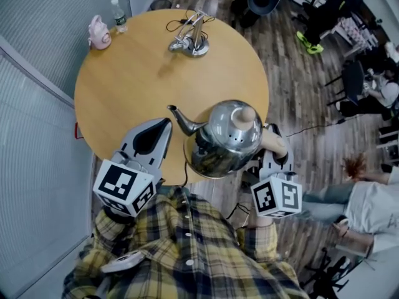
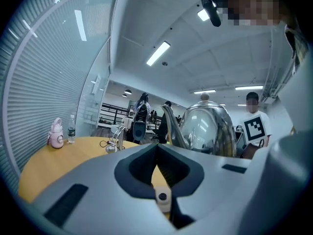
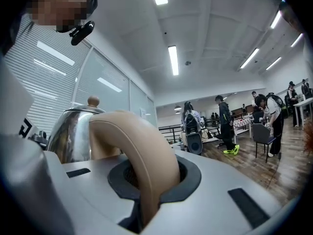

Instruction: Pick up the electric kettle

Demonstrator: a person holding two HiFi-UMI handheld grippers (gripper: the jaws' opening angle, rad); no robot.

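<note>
The electric kettle (image 1: pixel 221 143) is polished steel with a dark spout (image 1: pixel 181 118) pointing left and a beige knob on its lid. It hangs over the near edge of the round wooden table (image 1: pixel 137 80). My right gripper (image 1: pixel 274 147) is shut on the kettle's curved beige handle (image 3: pixel 139 146), which fills the gap between its jaws; the steel body (image 3: pixel 68 129) shows to the left in the right gripper view. My left gripper (image 1: pixel 166 125) hovers just left of the spout, jaws shut with nothing in them. The kettle (image 2: pixel 208 129) gleams to the right in the left gripper view.
At the table's far side are a pink bottle (image 1: pixel 98 33), a clear water bottle (image 1: pixel 118 15) and a metal stand with a cable (image 1: pixel 190 41). A glass wall runs along the left. Chairs and seated people (image 1: pixel 368 198) are on the wood floor to the right.
</note>
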